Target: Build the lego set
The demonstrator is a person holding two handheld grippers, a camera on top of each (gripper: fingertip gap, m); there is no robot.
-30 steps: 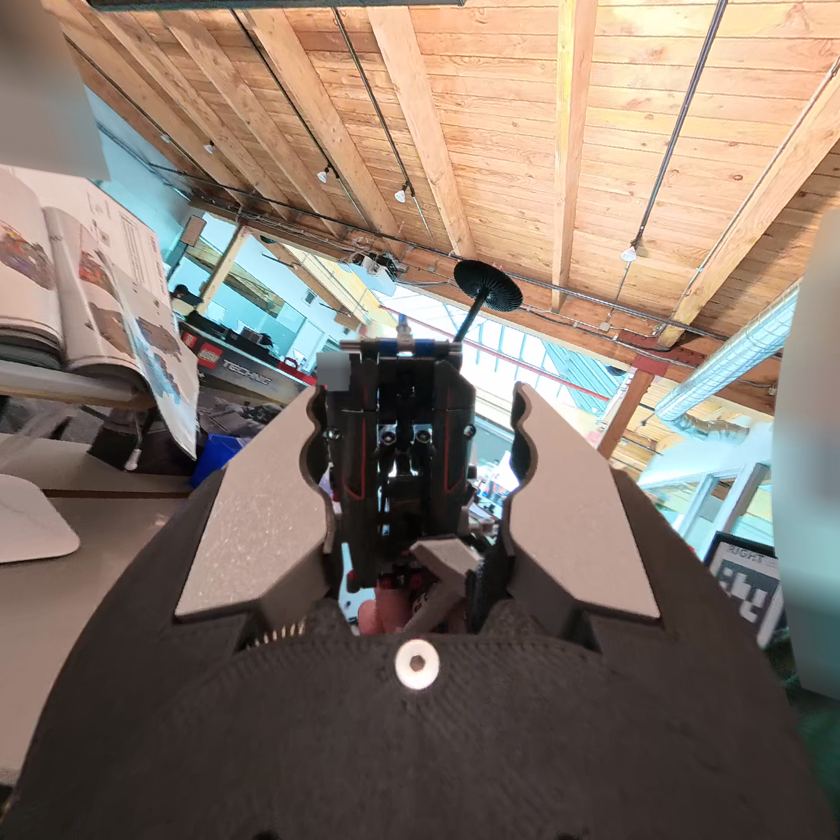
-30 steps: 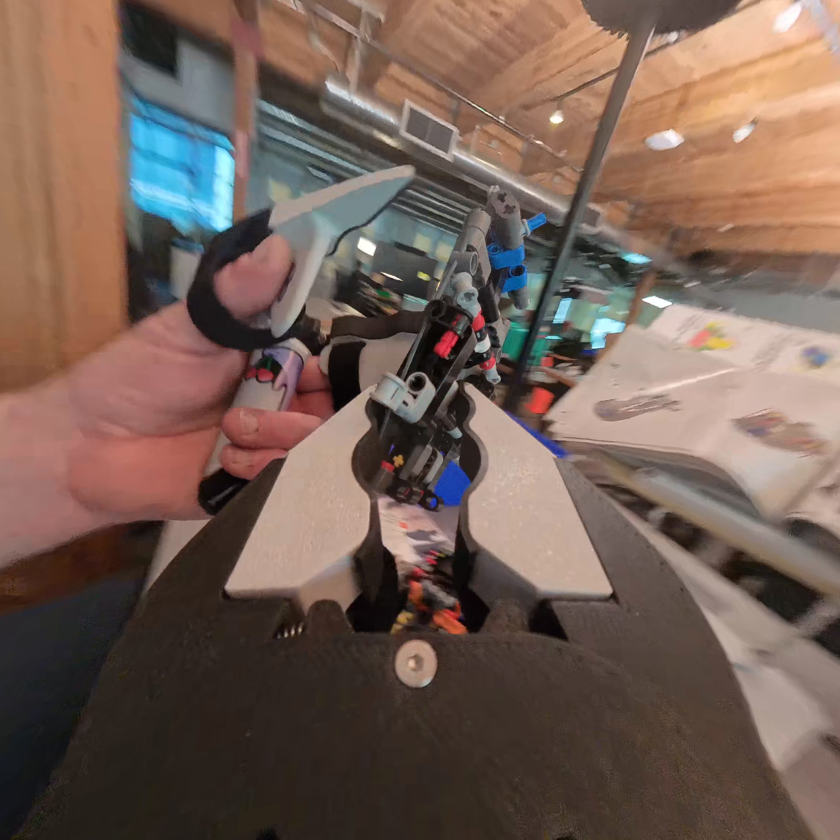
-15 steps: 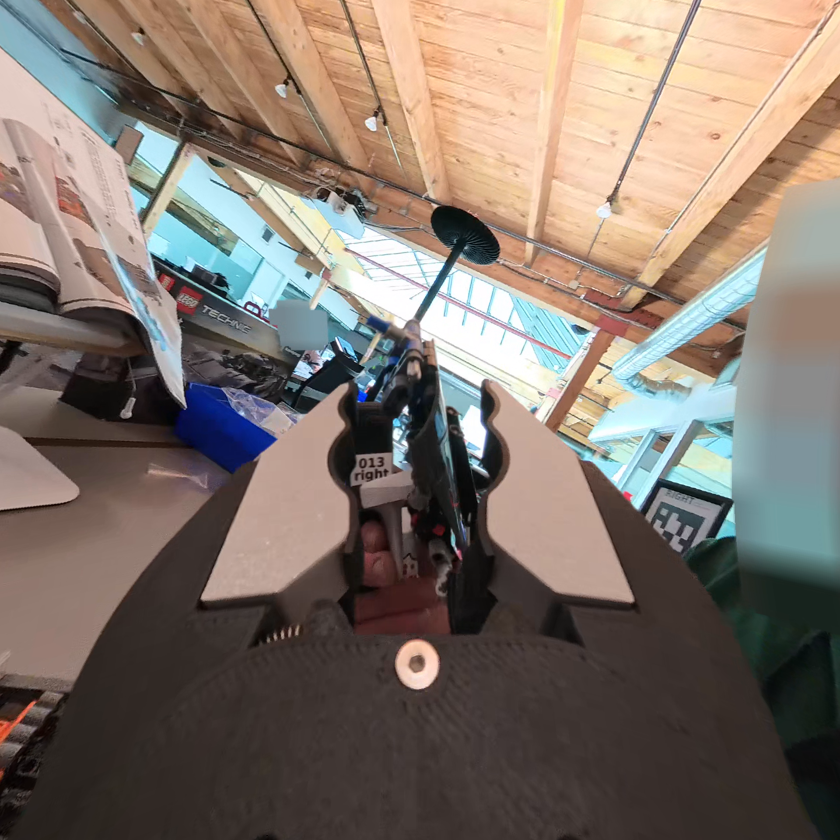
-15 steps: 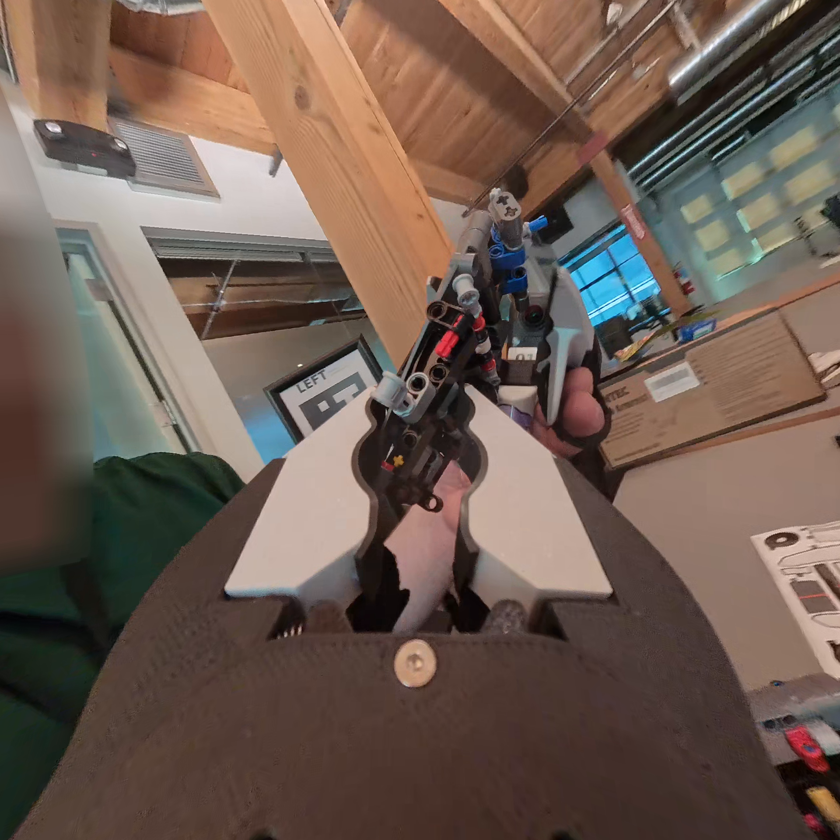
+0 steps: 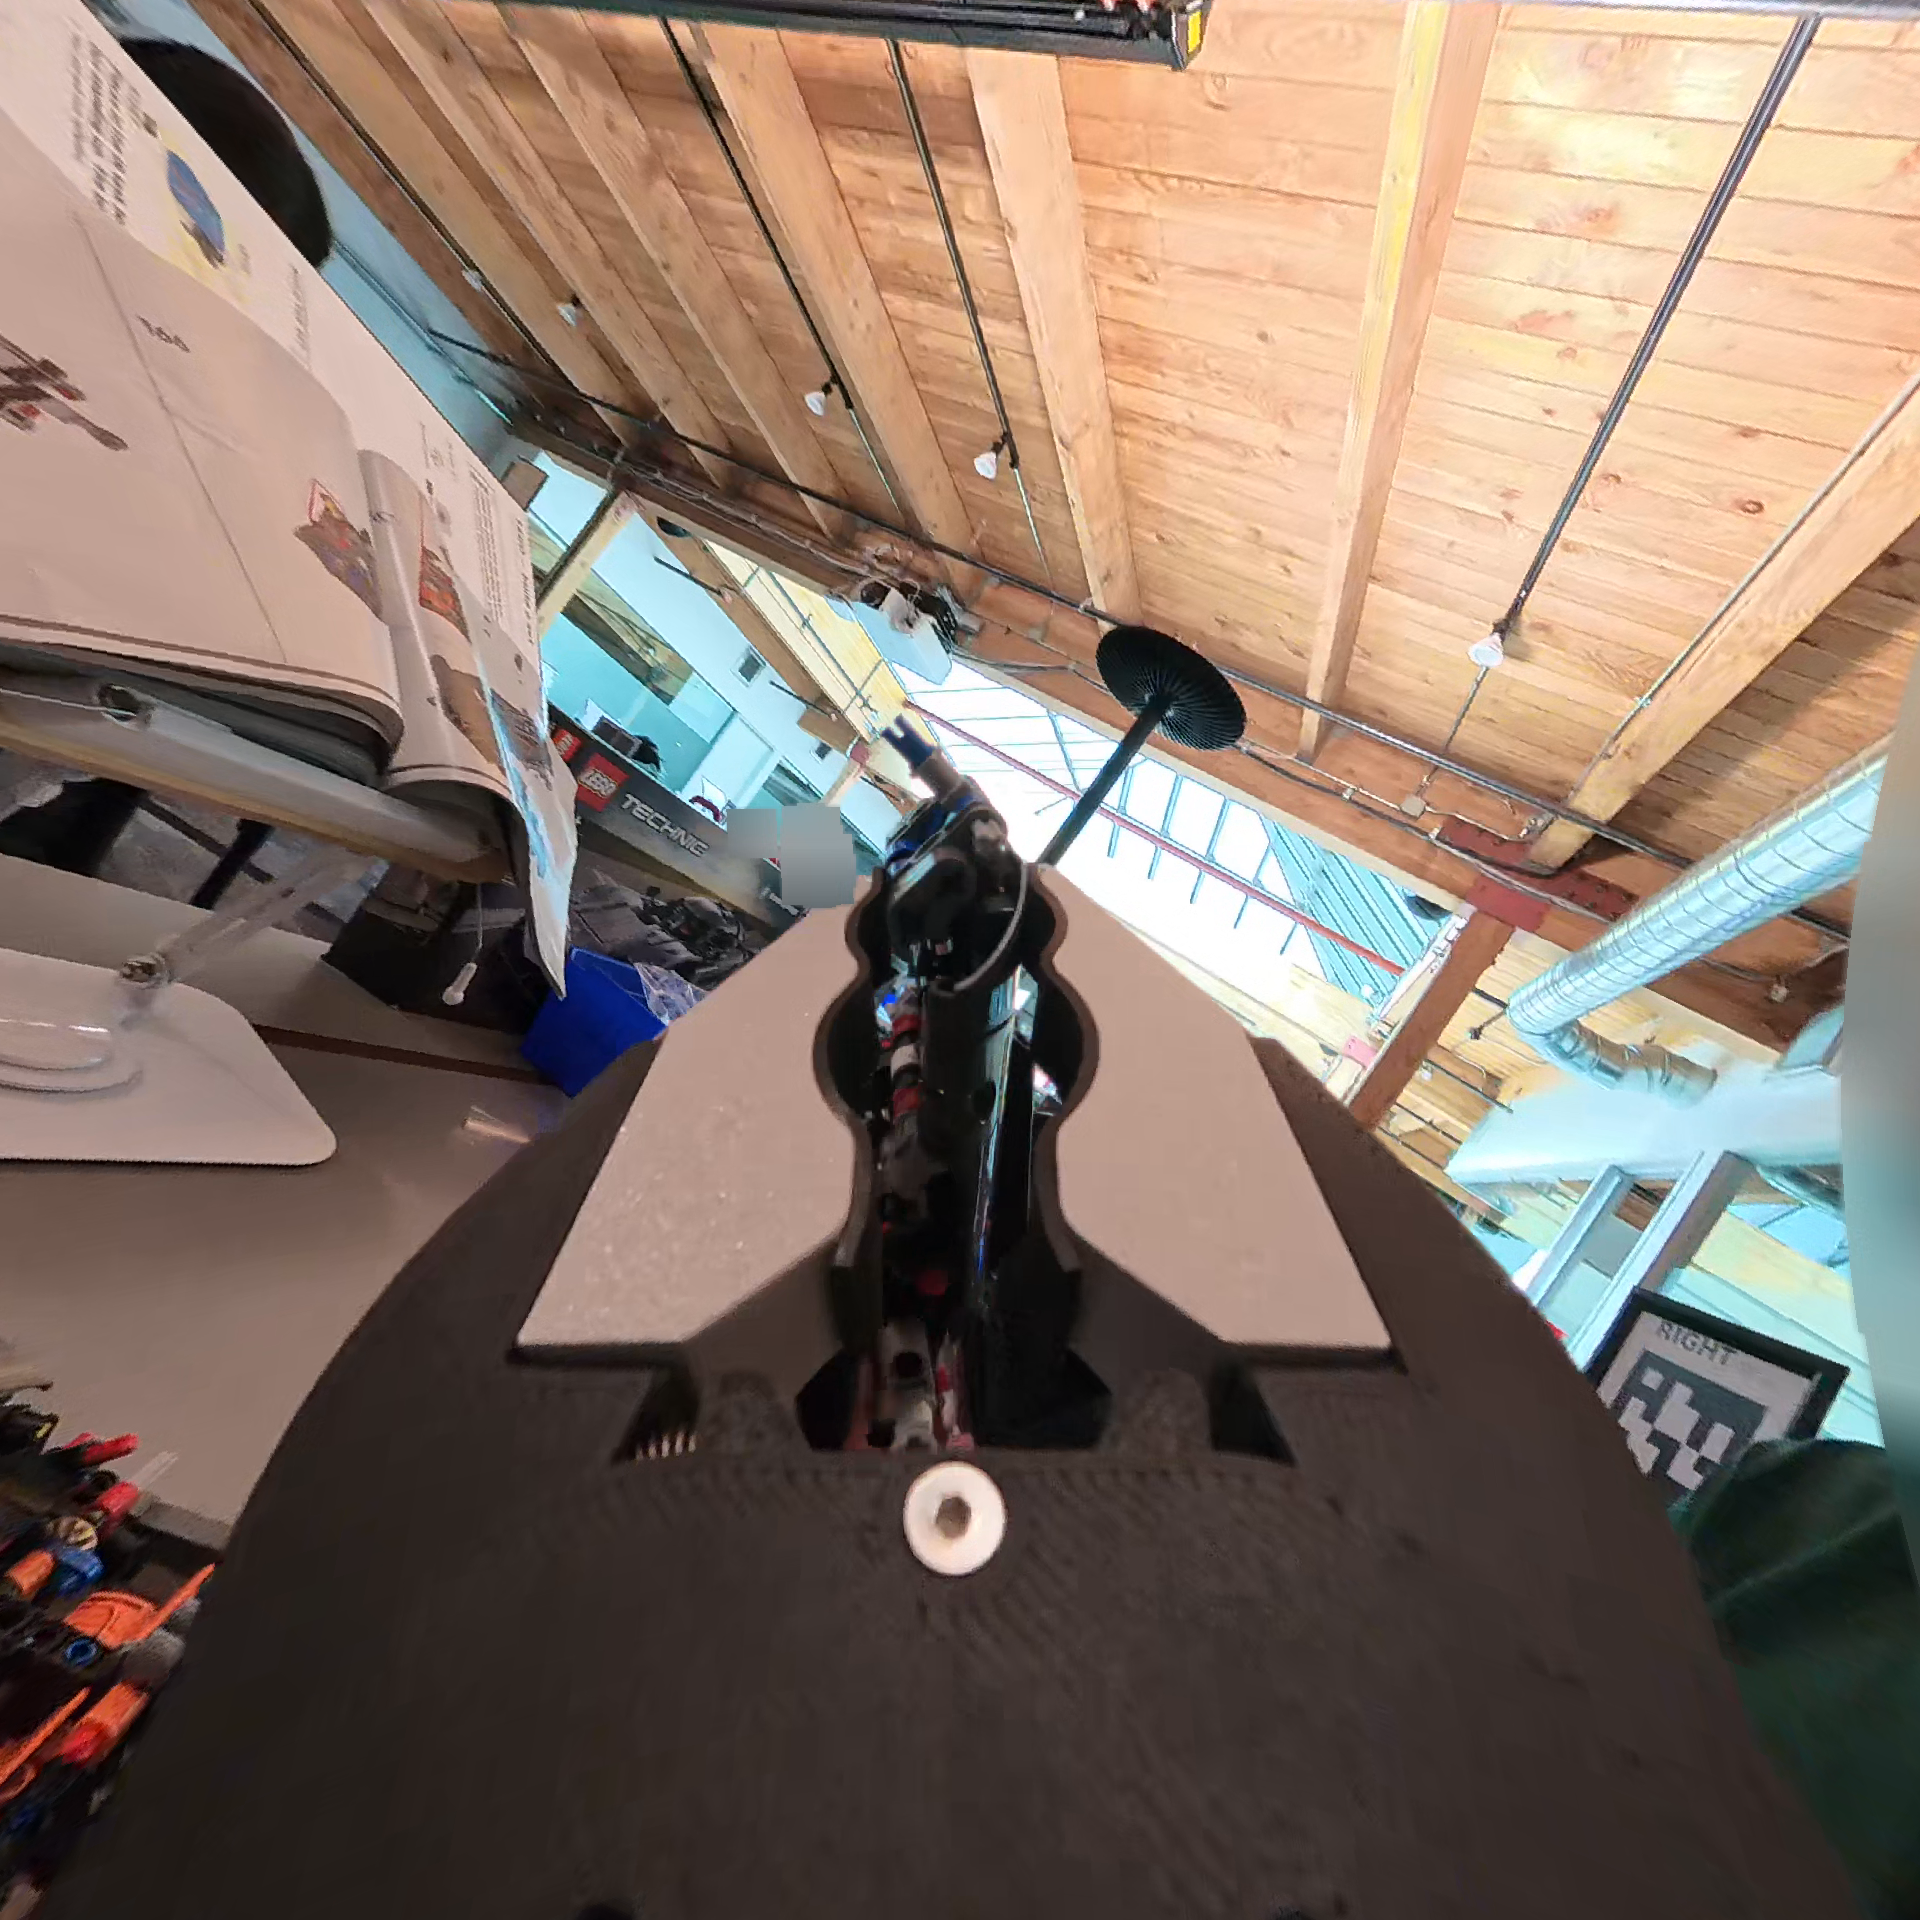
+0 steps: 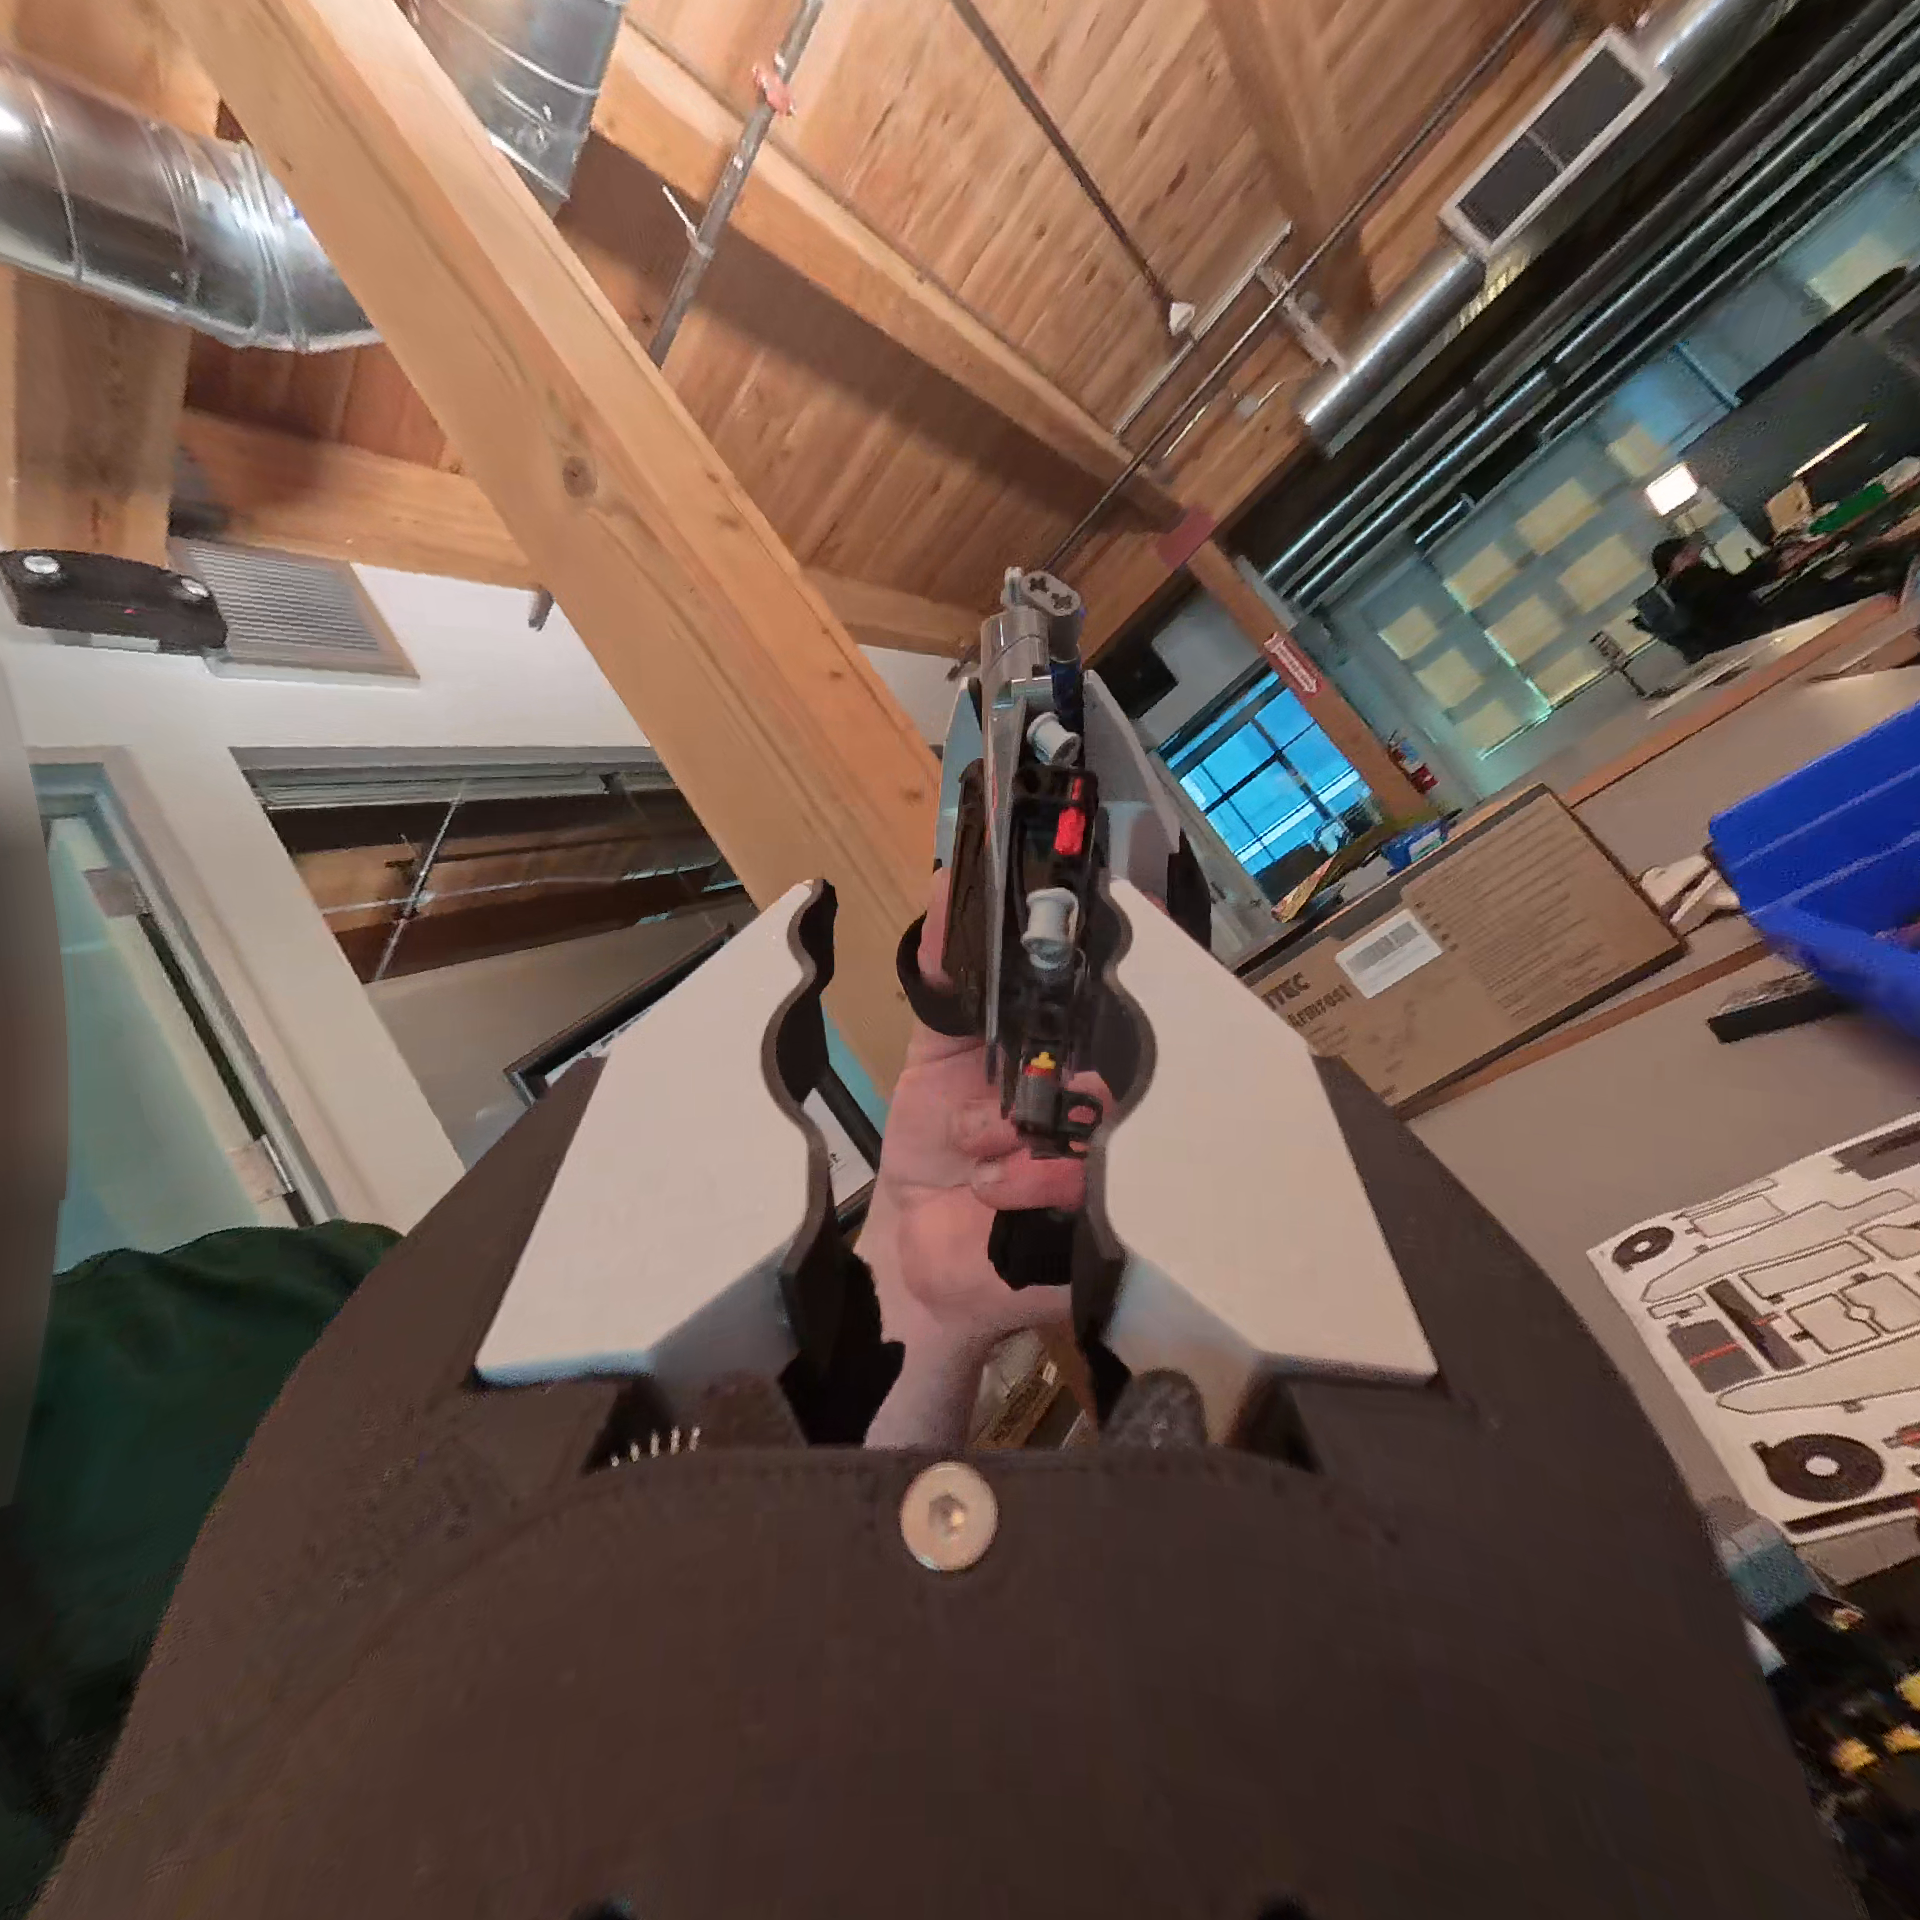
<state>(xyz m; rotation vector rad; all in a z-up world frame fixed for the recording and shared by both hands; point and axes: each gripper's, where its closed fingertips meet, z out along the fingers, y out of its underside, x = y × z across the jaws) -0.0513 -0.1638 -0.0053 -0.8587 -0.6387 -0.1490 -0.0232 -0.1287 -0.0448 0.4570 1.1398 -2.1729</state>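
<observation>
- Far left of the left wrist view: thick open instruction booklet point(image 5: 239, 540) on a raised stand, white stand base point(image 5: 156, 1081) on the grey table point(image 5: 208, 1299), loose orange and black bricks point(image 5: 73, 1621) at the lower edge
- Centre of that view: left gripper point(image 5: 951, 997) closed narrow on the slim black, red and blue brick assembly point(image 5: 940, 1039), held upright between the grey fingers point(image 5: 727, 1122) and poking up past their tips
- Right of that view: framed black-and-white marker card point(image 5: 1704, 1403)
- Centre of the right wrist view: right gripper point(image 6: 961, 956) spread wide, gripping nothing; same assembly point(image 6: 1034, 883) between the fingers, close against the right one, contact unclear; bare hand point(image 6: 956, 1153) behind
- Right of that view: brown cardboard box point(image 6: 1475, 935), blue plastic bin point(image 6: 1829, 873), white sticker sheet point(image 6: 1787, 1320) flat on the table
</observation>
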